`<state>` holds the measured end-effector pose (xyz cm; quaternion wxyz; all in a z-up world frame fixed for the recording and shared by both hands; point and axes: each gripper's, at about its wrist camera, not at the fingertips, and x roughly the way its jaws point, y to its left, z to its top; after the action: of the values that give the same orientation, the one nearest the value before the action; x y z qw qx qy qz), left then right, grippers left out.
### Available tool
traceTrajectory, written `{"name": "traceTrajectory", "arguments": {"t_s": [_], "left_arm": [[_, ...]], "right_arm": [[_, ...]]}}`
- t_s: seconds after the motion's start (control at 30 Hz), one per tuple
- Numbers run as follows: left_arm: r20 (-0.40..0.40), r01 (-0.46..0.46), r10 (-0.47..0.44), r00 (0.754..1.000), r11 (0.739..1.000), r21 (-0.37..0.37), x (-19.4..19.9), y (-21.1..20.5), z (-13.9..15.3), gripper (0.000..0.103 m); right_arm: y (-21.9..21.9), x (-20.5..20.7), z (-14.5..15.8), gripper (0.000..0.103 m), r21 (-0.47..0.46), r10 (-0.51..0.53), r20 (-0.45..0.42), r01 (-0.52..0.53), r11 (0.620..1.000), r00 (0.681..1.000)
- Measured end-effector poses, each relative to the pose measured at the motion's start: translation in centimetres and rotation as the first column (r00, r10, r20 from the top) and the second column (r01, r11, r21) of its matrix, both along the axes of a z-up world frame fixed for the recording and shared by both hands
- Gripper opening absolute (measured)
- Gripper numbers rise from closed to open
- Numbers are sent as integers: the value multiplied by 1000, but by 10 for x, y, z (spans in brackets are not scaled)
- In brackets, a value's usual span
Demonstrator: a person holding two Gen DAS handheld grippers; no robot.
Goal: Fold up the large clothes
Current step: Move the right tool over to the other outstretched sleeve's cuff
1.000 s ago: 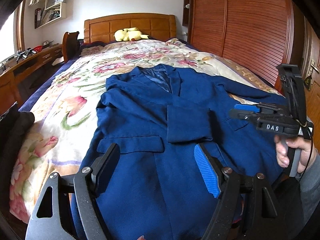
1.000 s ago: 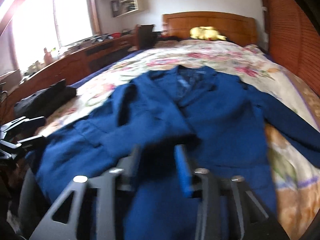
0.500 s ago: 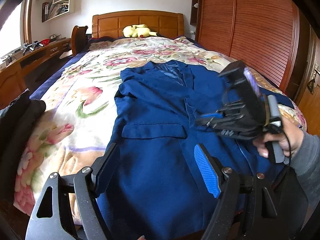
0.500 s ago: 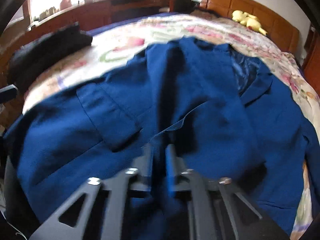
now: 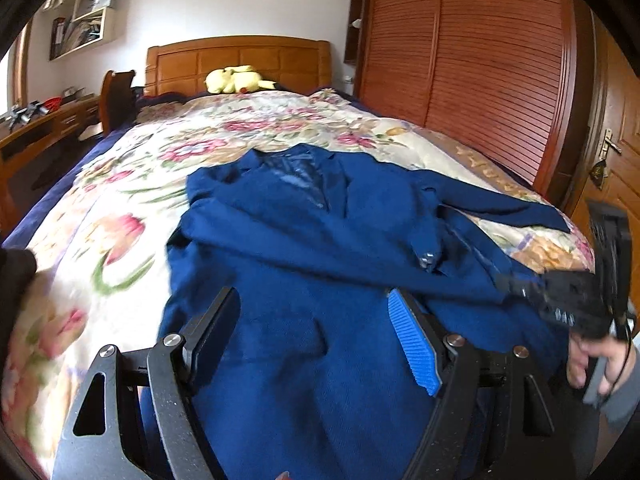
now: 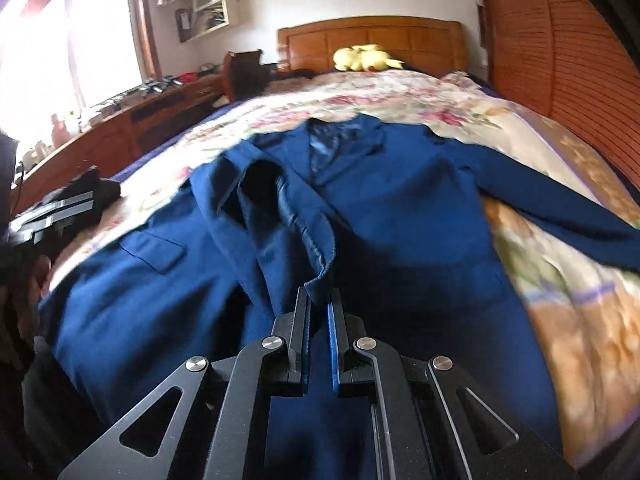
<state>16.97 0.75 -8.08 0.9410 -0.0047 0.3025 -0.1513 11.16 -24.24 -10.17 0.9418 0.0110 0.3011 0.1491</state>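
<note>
A large blue suit jacket [image 5: 320,240] lies face up on the floral bedspread [image 5: 120,200], collar toward the headboard; it also shows in the right wrist view [image 6: 400,208]. My left gripper [image 5: 316,328] is open and empty above the jacket's lower front. My right gripper [image 6: 318,304] is shut on the cuff of the jacket's left sleeve [image 6: 288,232], pulled across the front toward the hem. The right gripper also shows in the left wrist view [image 5: 516,286], at the right. The other sleeve [image 6: 560,216] lies out to the right.
A yellow plush toy [image 5: 236,78] sits by the wooden headboard [image 5: 240,56]. A wooden slatted wardrobe [image 5: 480,60] stands right of the bed, a desk [image 6: 120,128] left. Dark clothing [image 6: 80,200] lies at the bed's left edge.
My right gripper has shut on the sleeve cuff and drawn it back toward the hem. My left gripper has stayed open over the lower front.
</note>
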Motion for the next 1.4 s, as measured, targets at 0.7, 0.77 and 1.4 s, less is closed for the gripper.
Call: {"name": "traceTrajectory", "arguments": {"t_s": [0.7,0.77,1.4], "left_arm": [[3,76,-76,997,997,-15,1,-5,-16,77],[1,76,-76,997,997,-20,0,-5,-16,77],[-4,127,-127,992,992,-10,7,-36,-23,77]], "right_arm": [[10,-7,35,43,-113,-167,-2,166,980,986],[7,-5,38,43,-115,-170,-1,169,979,985],[-112,26,46,43,-231,-371,-55,350,908,927]]}}
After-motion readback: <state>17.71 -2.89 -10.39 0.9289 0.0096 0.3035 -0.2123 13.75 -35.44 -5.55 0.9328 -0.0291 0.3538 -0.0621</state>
